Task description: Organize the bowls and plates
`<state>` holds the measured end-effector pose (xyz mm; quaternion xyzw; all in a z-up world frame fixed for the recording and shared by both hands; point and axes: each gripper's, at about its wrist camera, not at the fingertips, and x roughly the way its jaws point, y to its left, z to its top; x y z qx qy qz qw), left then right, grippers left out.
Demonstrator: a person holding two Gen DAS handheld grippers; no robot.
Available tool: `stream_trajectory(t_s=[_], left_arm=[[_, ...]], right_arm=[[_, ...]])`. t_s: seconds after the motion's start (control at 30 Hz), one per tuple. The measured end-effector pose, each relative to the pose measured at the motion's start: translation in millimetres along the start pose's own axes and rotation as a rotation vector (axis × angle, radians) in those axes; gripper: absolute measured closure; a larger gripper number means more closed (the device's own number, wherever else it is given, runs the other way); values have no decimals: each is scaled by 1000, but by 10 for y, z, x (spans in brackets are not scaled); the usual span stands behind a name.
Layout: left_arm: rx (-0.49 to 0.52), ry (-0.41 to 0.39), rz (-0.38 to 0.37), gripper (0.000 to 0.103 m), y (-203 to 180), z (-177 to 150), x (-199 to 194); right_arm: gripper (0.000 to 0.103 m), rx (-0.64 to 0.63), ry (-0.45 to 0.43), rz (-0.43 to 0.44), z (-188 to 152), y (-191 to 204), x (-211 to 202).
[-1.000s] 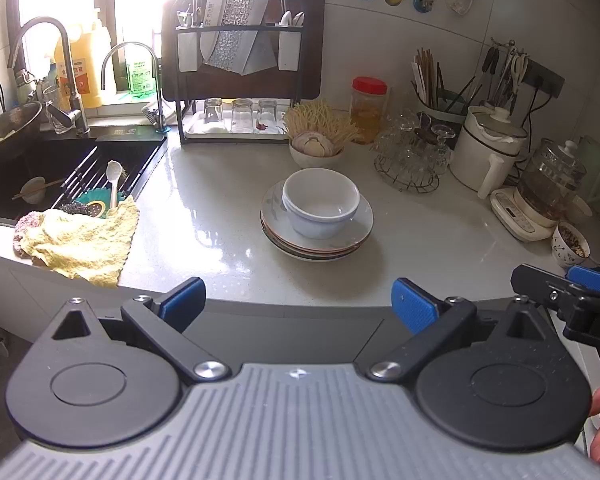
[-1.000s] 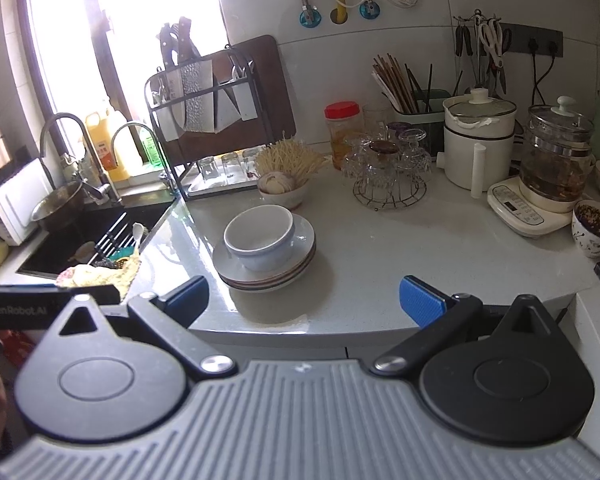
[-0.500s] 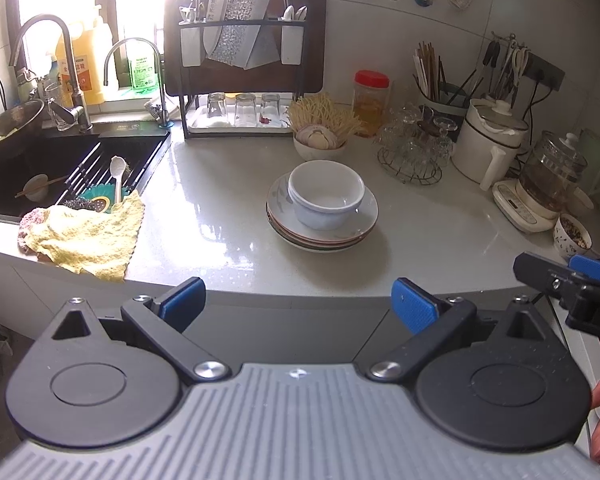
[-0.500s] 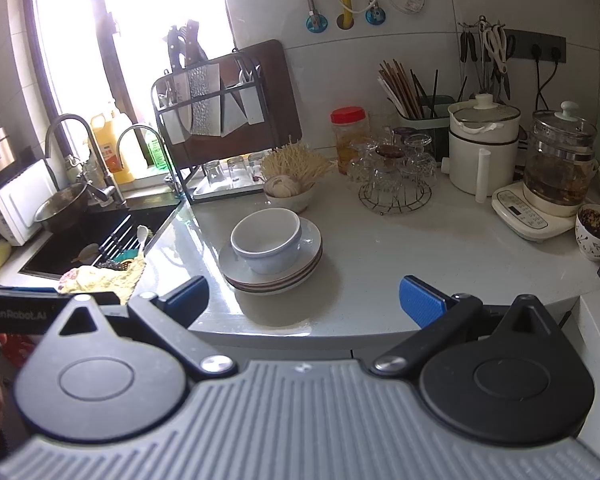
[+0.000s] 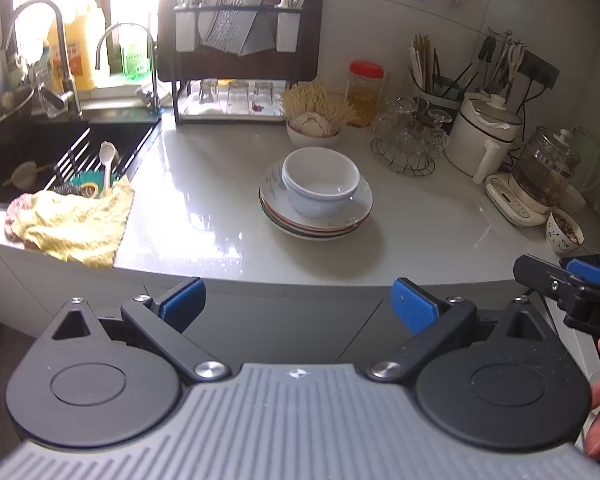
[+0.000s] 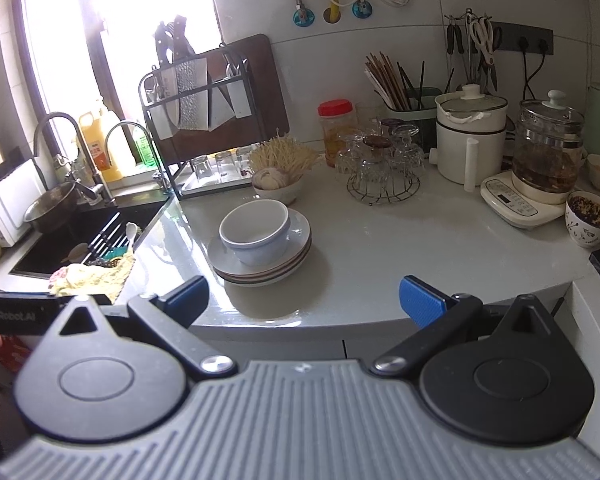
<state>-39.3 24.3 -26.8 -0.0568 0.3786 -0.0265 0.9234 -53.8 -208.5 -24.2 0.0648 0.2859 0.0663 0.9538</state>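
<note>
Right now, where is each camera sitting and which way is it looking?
Left wrist: sits on the left gripper, off the counter's front edge, facing the white bowl on the stacked plates; its open blue fingers show, plus the right gripper and a hand at the right edge.
Right wrist: sits on the right gripper, further right, facing the same bowl; its open fingers show, with the left gripper's body at the left edge.
Both share bowl, plates, knife rack and sink.

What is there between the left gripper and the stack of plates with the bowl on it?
Only bare countertop and its front edge lie between the left gripper and the stack of plates; the left wrist view shows it.
</note>
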Motion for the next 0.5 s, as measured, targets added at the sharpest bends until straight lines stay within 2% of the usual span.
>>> stream_trajectory(t_s=[0.27, 0.5], left_arm=[[-7, 10, -17, 2, 69, 45, 28], [14, 35, -36, 2, -20, -8, 84]], right_arm=[[0, 6, 11, -6, -23, -9, 19], [0, 10, 18, -5, -21, -20, 27]])
